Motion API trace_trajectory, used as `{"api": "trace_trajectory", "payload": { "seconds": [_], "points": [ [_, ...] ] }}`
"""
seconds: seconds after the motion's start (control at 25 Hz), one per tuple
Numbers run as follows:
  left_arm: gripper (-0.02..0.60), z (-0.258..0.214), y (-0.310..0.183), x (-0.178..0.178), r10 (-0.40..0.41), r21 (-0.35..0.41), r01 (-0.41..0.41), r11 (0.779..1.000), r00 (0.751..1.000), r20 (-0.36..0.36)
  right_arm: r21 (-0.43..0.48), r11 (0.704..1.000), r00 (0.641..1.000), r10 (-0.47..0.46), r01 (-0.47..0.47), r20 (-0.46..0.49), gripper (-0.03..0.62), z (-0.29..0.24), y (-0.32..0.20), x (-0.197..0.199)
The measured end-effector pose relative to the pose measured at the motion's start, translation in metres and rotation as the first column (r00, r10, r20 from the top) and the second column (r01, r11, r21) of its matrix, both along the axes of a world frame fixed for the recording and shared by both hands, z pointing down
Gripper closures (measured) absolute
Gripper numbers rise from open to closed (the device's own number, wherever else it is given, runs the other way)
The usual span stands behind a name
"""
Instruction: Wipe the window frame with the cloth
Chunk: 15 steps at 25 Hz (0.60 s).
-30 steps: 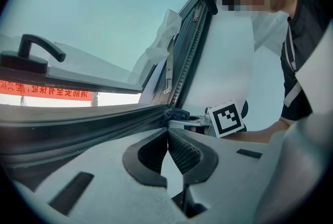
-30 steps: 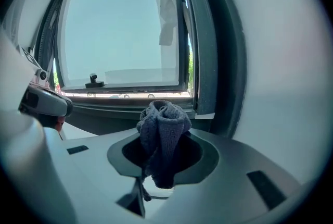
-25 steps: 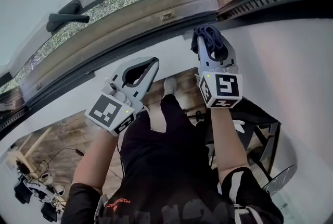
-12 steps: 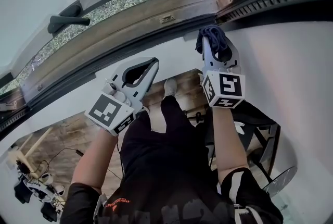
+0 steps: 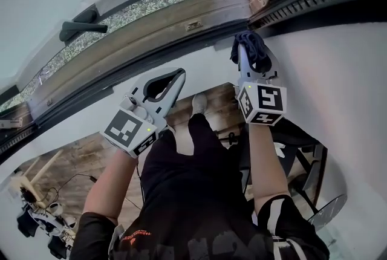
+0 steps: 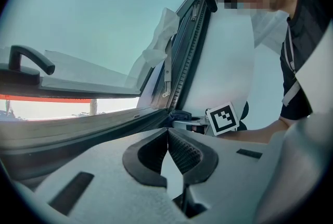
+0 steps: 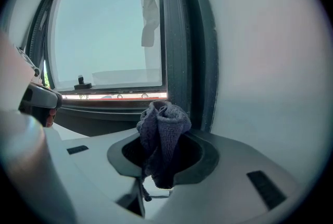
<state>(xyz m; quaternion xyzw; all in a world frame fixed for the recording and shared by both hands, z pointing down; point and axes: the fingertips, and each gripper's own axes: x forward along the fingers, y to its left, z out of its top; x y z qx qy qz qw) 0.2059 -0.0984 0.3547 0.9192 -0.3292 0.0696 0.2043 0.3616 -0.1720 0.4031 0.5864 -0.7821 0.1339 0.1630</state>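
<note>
Clamping the dark cloth (image 7: 165,125) bunched in my right gripper (image 5: 248,53), I see the window frame (image 5: 145,32) just ahead of its tips; contact unclear. Left gripper (image 6: 167,135), off to its left, pinched together, empty.

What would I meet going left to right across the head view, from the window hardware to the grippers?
window handle → left gripper, shut on nothing → cloth, clamped in the right gripper against the window frame
</note>
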Motion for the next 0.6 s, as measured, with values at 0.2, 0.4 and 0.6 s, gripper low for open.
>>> {"api": "trace_trajectory", "payload": {
  "seconds": [0.2, 0.4, 0.6],
  "points": [
    [0.561, -0.009, 0.0, -0.001, 0.003, 0.014, -0.003, 1.0, 1.0, 0.001, 0.005, 1.0, 1.0, 0.0, 0.0, 0.004, 0.488, -0.008, 0.003, 0.003],
    [0.561, -0.025, 0.003, -0.009, -0.006, 0.04, 0.006, 0.999, 1.0, 0.005, 0.031, 0.999, 0.999, -0.029, 0.028, 0.037, 0.487, -0.029, 0.014, -0.01],
    [0.561, -0.048, 0.008, -0.028, -0.037, 0.087, 0.035, 0.996, 0.999, 0.017, 0.09, 0.991, 0.992, -0.104, 0.097, 0.077, 0.487, -0.065, 0.022, -0.041]
  ]
}}
